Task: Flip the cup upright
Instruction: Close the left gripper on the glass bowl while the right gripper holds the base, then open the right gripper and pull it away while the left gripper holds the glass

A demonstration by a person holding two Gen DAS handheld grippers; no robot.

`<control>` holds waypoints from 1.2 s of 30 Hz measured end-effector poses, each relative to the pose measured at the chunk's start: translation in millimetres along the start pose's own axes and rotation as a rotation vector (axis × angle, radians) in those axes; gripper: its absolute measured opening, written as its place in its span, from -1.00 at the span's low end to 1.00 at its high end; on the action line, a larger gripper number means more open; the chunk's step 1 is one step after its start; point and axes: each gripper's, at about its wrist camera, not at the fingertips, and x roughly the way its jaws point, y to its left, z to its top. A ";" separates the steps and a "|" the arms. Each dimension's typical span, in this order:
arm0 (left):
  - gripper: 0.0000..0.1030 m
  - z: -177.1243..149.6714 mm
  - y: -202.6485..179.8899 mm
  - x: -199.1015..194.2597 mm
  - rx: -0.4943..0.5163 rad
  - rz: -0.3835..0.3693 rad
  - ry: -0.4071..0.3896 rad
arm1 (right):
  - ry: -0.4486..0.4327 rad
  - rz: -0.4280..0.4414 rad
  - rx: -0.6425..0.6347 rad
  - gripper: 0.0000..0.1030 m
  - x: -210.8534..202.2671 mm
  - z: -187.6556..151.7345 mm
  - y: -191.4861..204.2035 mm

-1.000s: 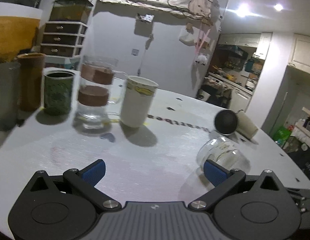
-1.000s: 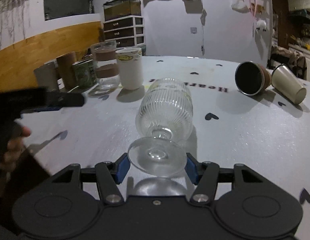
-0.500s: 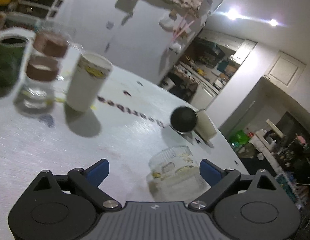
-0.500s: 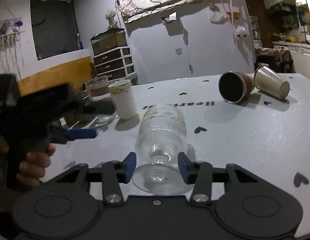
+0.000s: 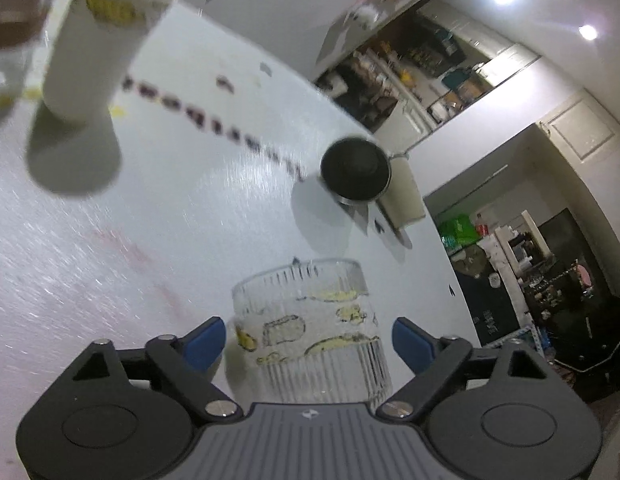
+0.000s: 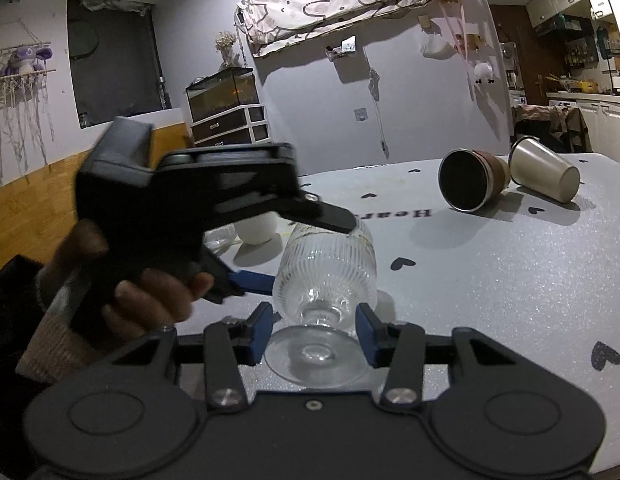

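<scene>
A clear ribbed stemmed glass cup (image 6: 326, 276) lies on its side on the white table (image 6: 490, 280), foot toward the right wrist camera. My right gripper (image 6: 315, 330) has its blue pads on either side of the stem, just above the foot; I cannot tell if they touch it. My left gripper (image 5: 308, 340) is open around the cup's bowl (image 5: 310, 320), one pad on each side with gaps. In the right wrist view the left gripper (image 6: 306, 248) comes in from the left, over and under the bowl.
A dark metal cup (image 6: 468, 184) and a cream cup (image 6: 546, 170) lie on their sides at the back right. A white cup (image 5: 98, 40) stands upright at the back left. The table edge runs close on the right.
My left gripper swung in from the left and now straddles the cup's bowl. My right gripper lowered slightly and its pads stay around the stem. The cup stays on its side.
</scene>
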 end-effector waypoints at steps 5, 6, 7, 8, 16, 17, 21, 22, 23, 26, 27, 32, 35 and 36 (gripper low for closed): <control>0.49 1.7 -0.3 3.0 -0.015 -0.006 0.002 | -0.001 -0.004 -0.010 -0.10 -1.3 0.0 1.9; 0.48 0.5 -1.2 0.4 -0.008 -0.009 -0.007 | 0.000 -0.002 -0.009 -0.10 -1.6 -0.6 1.7; 0.48 -1.4 -3.3 -4.0 0.012 -0.009 -0.020 | 0.001 0.001 -0.008 -0.10 -2.4 -0.8 1.6; 0.48 -4.2 -6.3 -9.5 0.041 -0.009 -0.035 | 0.001 0.003 -0.010 -0.10 -3.7 -2.0 2.7; 0.47 -49.3 -59.1 -55.8 0.429 0.049 -0.193 | 0.027 0.008 -0.003 -0.23 -3.6 -9.8 2.5; 0.47 -57.1 -65.9 -59.8 0.481 0.057 -0.207 | 0.037 0.002 0.002 -0.23 -1.4 -11.2 1.3; 0.47 -92.8 -85.8 -70.4 0.681 0.103 -0.272 | 0.059 -0.013 0.006 -0.25 4.0 -19.1 1.7; 0.47 -100.4 -88.7 -72.0 0.720 0.112 -0.283 | 0.058 -0.017 0.002 -0.24 3.4 -21.2 2.4; 0.47 -106.6 -91.7 -72.8 0.751 0.118 -0.292 | 0.058 -0.021 -0.005 -0.24 3.1 -23.2 3.5; 0.45 -119.6 -97.2 -73.3 0.804 0.122 -0.308 | 0.059 -0.026 -0.006 -0.24 2.5 -26.9 4.0; 0.45 -121.2 -98.3 -73.7 0.811 0.119 -0.308 | 0.060 -0.027 -0.008 -0.24 2.6 -27.3 4.5; 0.46 -122.6 -99.4 -73.7 0.810 0.084 -0.287 | 0.070 -0.035 -0.029 -0.20 3.8 -29.3 7.5; 0.44 -124.9 -100.7 -72.6 0.823 0.093 -0.290 | 0.063 -0.046 -0.044 -0.20 2.6 -31.7 9.6; 0.44 -125.7 -101.3 -73.0 0.822 0.092 -0.291 | 0.063 -0.043 -0.041 -0.20 2.6 -31.8 9.1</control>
